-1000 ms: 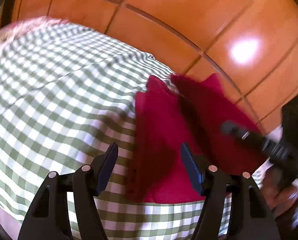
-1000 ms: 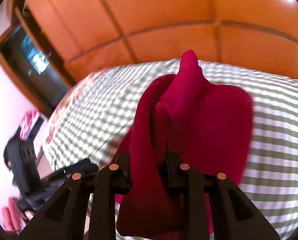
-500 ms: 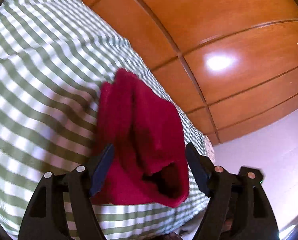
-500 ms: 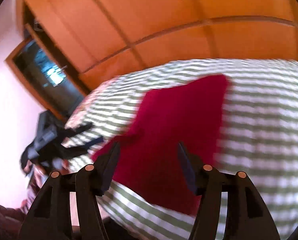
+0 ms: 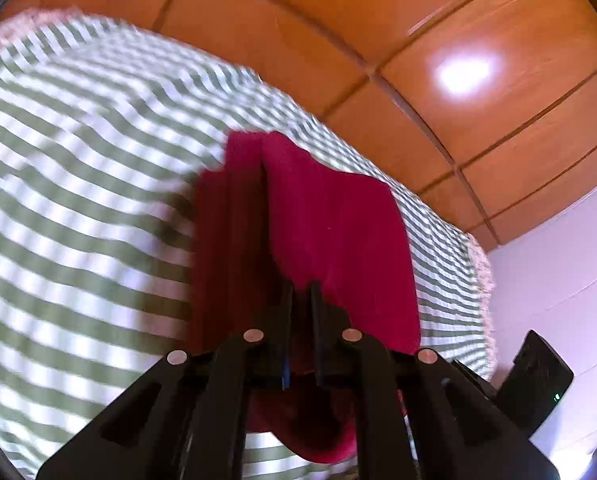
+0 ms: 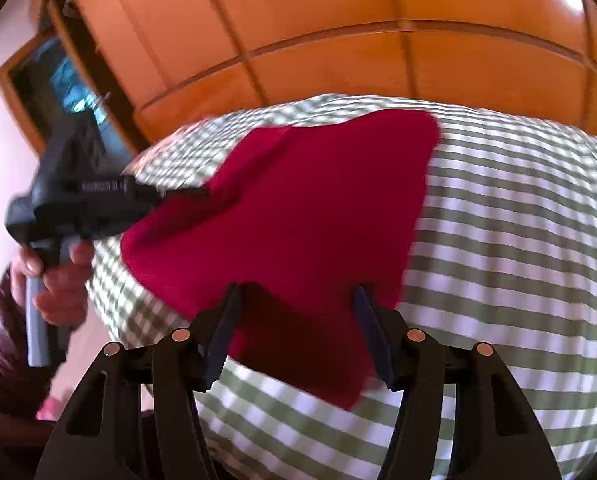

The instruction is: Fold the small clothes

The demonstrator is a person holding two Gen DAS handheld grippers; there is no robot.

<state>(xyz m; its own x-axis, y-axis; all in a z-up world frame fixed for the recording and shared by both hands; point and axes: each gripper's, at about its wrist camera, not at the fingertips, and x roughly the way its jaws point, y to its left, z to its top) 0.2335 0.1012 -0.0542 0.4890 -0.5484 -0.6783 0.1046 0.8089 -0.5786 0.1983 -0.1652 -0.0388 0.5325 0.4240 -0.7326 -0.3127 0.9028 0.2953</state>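
Observation:
A dark red small garment (image 6: 318,200) lies spread on the green-and-white checked bed sheet (image 6: 518,240). My left gripper (image 5: 300,292) is shut on a fold of the red garment (image 5: 330,220), which rises into a ridge from its tips. From the right wrist view, the left gripper (image 6: 196,193) pinches the garment's left corner, held by a person's hand (image 6: 54,280). My right gripper (image 6: 296,300) stands open just over the garment's near edge, its pads not pressing the cloth.
Orange wooden wardrobe panels (image 5: 418,40) stand behind the bed. The sheet's frilled edge (image 5: 484,280) drops off at the right toward a pale wall. A dark opening (image 6: 58,80) shows at the left. Part of the right tool (image 5: 538,376) shows low right.
My right gripper let go of the red garment and opened; the cloth dropped flat on the sheet. My left gripper, open before, moved in and shut on the garment's edge.

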